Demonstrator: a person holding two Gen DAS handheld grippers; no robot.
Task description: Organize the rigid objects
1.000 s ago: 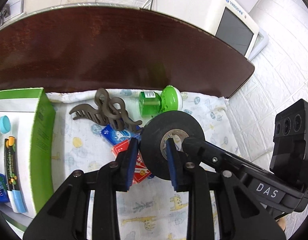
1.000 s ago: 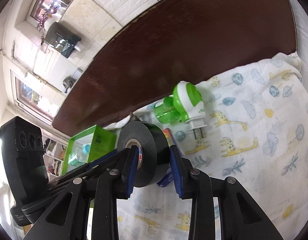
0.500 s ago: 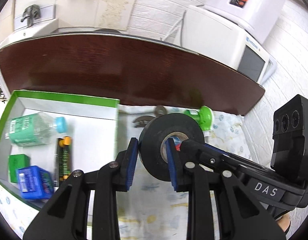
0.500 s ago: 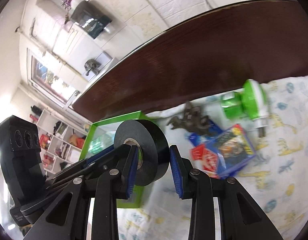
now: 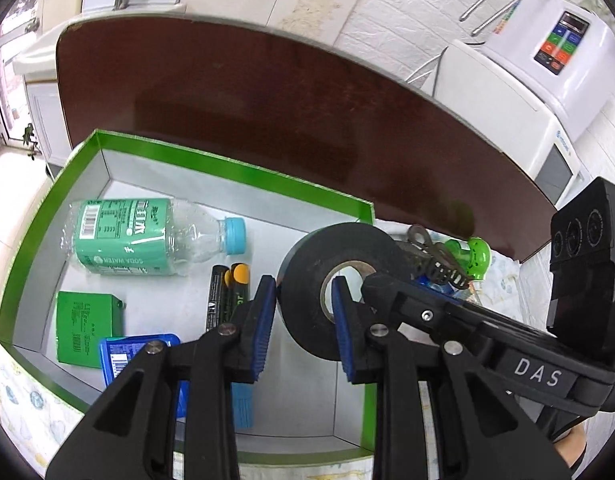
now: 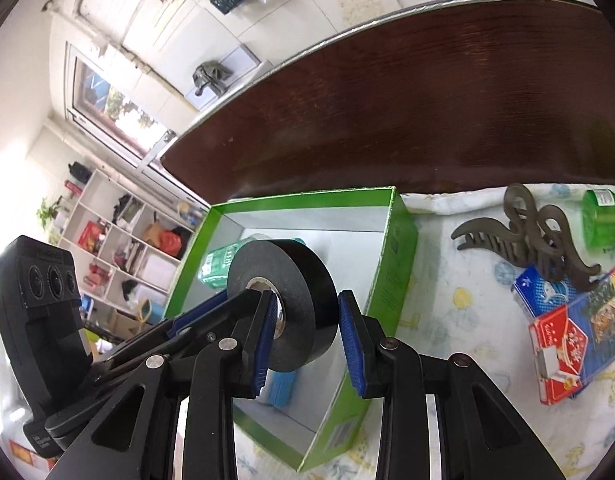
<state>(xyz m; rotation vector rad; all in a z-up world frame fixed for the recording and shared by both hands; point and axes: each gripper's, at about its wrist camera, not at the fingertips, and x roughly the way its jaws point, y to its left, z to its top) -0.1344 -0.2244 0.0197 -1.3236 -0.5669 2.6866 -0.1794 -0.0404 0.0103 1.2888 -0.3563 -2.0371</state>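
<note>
Both grippers grip one roll of black electrical tape, held above the open green box. In the left wrist view the left gripper has one blue pad through the roll's core and the other on its outer rim, clamping the wall of the ring. In the right wrist view the right gripper pinches the tape roll across its width, one pad against the side face by the hole, the other at the opposite face.

Only the left view looks into the box floor: a soda water bottle with a blue cap lying on its side, a small green carton, a blue packet and a black marker with an orange cap. The right view instead shows the patterned cloth beside the box, with a brown hair claw clip, a green plug-in device and card packs in red and blue.

Both grippers tilt downward and converge on the roll from opposite sides; the right one's body crosses the left view's lower right, with a bit of a hand at the edge.
</note>
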